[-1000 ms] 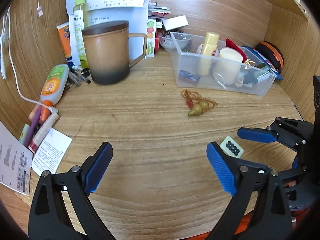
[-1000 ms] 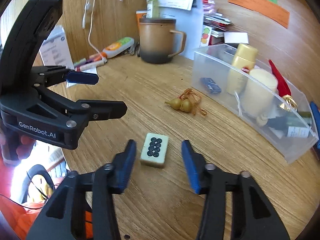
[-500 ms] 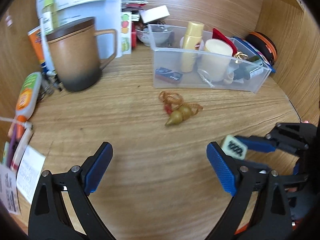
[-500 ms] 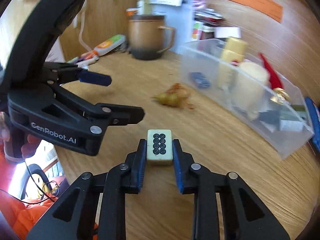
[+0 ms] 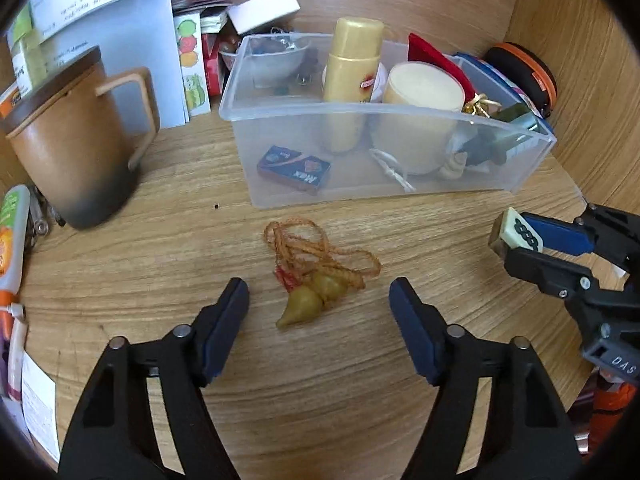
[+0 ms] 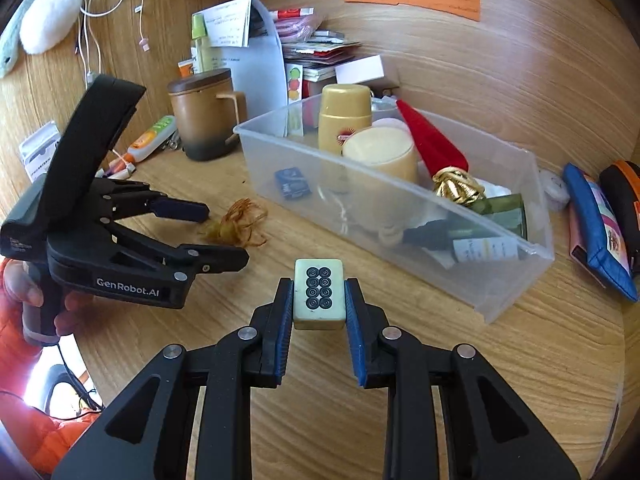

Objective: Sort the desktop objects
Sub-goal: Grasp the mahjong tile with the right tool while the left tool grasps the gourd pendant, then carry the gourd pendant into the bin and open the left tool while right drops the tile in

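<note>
The right gripper (image 6: 319,300) clamps a mahjong tile (image 6: 319,294) in its jaws. The left gripper (image 5: 319,304), jaws just narrowing yet apart, straddles a gourd charm (image 5: 316,296) on the surface (image 5: 160,264).

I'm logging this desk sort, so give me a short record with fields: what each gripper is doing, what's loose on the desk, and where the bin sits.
right gripper: shut on the mahjong tile, lifted off the desk
left gripper: open, jaws just been closing, straddling the gourd charm, pads not touching it
loose on desk: gourd charm with its orange cord
clear bin: behind the charm, already holding bottles and a jar
brown mug: left of the bin
</note>
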`<state>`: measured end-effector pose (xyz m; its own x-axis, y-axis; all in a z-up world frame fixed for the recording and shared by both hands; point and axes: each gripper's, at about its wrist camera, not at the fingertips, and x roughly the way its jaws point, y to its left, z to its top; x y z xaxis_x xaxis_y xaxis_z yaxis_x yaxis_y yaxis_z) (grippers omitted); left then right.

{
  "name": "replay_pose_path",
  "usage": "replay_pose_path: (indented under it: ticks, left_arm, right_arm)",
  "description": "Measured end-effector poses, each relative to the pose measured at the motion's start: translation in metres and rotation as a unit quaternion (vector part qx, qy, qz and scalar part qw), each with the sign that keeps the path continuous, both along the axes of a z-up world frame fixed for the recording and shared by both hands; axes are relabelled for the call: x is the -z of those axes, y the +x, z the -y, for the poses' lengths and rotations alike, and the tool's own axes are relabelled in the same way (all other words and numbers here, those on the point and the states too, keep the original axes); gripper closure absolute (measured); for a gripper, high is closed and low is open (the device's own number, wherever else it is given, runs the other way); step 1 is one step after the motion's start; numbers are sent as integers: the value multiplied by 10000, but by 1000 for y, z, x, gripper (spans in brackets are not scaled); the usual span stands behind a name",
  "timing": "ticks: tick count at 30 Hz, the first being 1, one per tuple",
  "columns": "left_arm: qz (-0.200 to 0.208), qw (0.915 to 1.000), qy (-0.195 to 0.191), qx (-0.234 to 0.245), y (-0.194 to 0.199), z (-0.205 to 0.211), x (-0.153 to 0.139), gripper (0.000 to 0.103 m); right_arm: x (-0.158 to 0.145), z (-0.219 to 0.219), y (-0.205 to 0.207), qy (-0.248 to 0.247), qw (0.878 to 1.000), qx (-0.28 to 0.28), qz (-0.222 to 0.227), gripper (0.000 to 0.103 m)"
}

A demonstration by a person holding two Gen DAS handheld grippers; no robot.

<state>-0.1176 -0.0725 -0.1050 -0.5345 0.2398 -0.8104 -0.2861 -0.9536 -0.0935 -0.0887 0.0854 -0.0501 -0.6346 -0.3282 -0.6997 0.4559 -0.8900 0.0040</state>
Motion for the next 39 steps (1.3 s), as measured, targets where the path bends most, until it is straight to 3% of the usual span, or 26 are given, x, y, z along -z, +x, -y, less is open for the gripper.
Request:
replay_pose_path:
  ticks: [11,13,15,24,39]
  left_arm:
    - [-236,9989,-406,-7,4,-4,1,62]
    - [-259,9988,-419,7,4,-6,0,78]
    - [-281,9985,-466,55,7,-9,0,83]
    - [-374,9987,-350,0,22,-7,-6,83]
    - [-1008,9947,-115,161,40,-13,-60,83]
  right_arm:
    - [0,0,-5,-136,9999,-97,16,80]
    - [0,1,-5,-141,9999,-82,11,80]
    - [-1,1,-4,-155,9999,-71,2,80]
    - [-7,-1,1,-122,9999,-16,-85,80]
    - [-27,-4,8,-40,9992,64,-403,80]
